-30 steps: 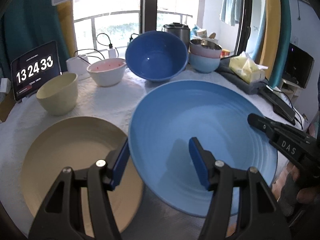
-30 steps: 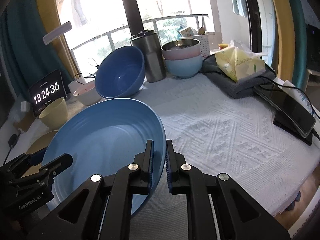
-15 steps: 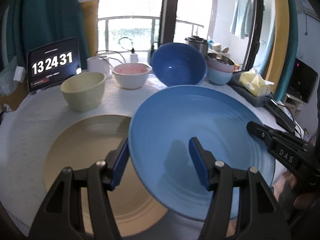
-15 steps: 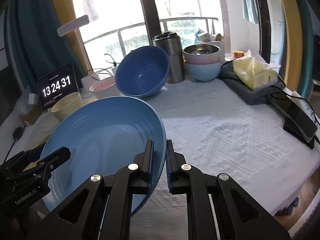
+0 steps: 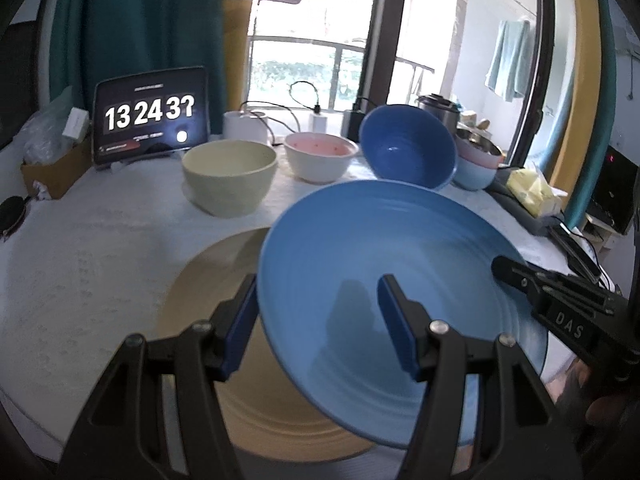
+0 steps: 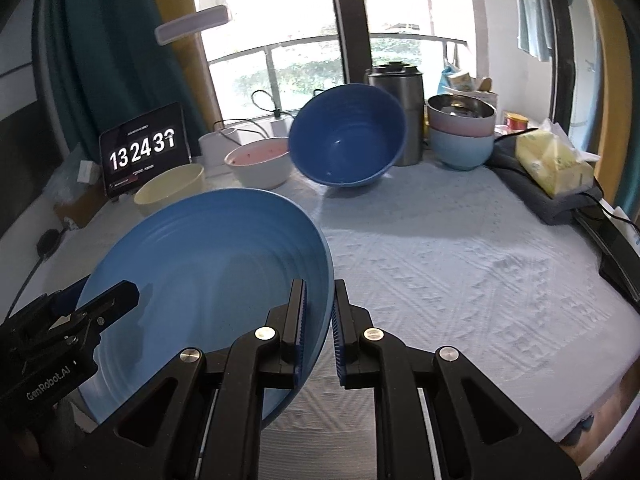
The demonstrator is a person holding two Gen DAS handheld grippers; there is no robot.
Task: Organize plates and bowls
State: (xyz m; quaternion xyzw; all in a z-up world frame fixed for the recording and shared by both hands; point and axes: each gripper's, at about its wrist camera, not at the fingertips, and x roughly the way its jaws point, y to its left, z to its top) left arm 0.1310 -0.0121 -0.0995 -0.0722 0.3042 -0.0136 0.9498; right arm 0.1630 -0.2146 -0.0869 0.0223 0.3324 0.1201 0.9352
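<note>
At the far left of the counter (image 5: 100, 248), under a white textured cloth, a tablet clock (image 5: 150, 118) stands propped up. Next to it, toward the right, come a cream bowl (image 5: 230, 176), a white bowl with a pink inside (image 5: 320, 156), a dark blue bowl (image 5: 408, 146) tipped on its side, and a stack of a pink bowl in a pale blue one (image 5: 476, 164).

Nearer the camera, a tan plate (image 5: 212, 280) lies flat on the cloth. The large blue plate (image 5: 384, 264) is held above it, tilted, overlapping the tan plate's right part.

The left tongs (image 5: 316, 320) stand about half open astride the blue plate's near-left rim: the left finger (image 5: 240, 320) sits outside the rim and the right finger (image 5: 396, 332) lies over the plate's inner face, casting a shadow on it. Whether either pad presses on the plate cannot be told; the gap between them is far wider than the rim.

The right tongs (image 6: 318, 332) are clenched on the blue plate's (image 6: 208, 272) right rim, one pad inside and one outside with the thin edge between them. In the left wrist view they reach in from the right edge (image 5: 516, 276), and part of a hand (image 5: 596, 400) shows behind them.

Further right on the counter sit a steel canister (image 6: 400, 116), a yellow packet on a grey folded cloth (image 6: 552, 164), and a dark flat device (image 6: 616, 252) at the edge.
</note>
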